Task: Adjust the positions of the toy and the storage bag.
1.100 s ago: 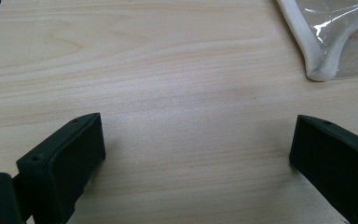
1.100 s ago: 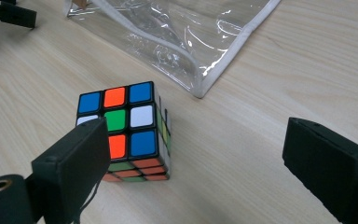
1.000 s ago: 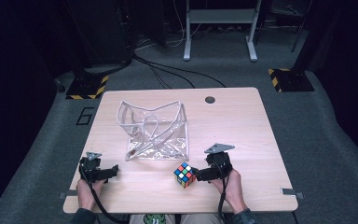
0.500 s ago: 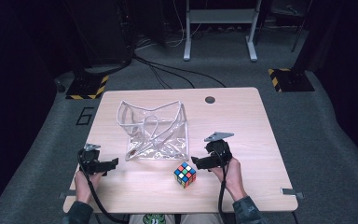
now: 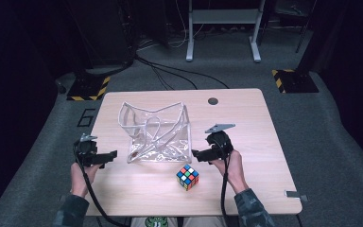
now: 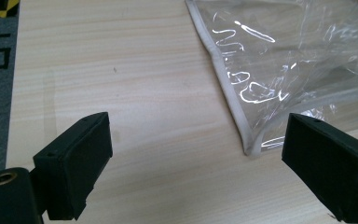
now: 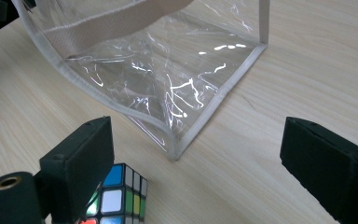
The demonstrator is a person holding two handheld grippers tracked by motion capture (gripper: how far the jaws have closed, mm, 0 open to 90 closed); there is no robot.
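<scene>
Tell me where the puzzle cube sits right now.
In the high view, the puzzle cube rests on the table just in front of the clear bag, nearer the right tongs.

Your desk (image 5: 264, 142) is pale wood grain with a round dark grommet hole (image 5: 212, 100) near its far edge. On the grey carpet (image 5: 331, 142) beyond it: black cables (image 5: 170, 71), two yellow-and-black striped floor plates (image 5: 89, 88) — one at each far corner — and a grey metal stand (image 5: 222, 19).

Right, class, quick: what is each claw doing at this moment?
Left claw: open, holding nothing, beside the clear bag.
Right claw: open, holding nothing, between the bag's corner and the puzzle cube.
</scene>
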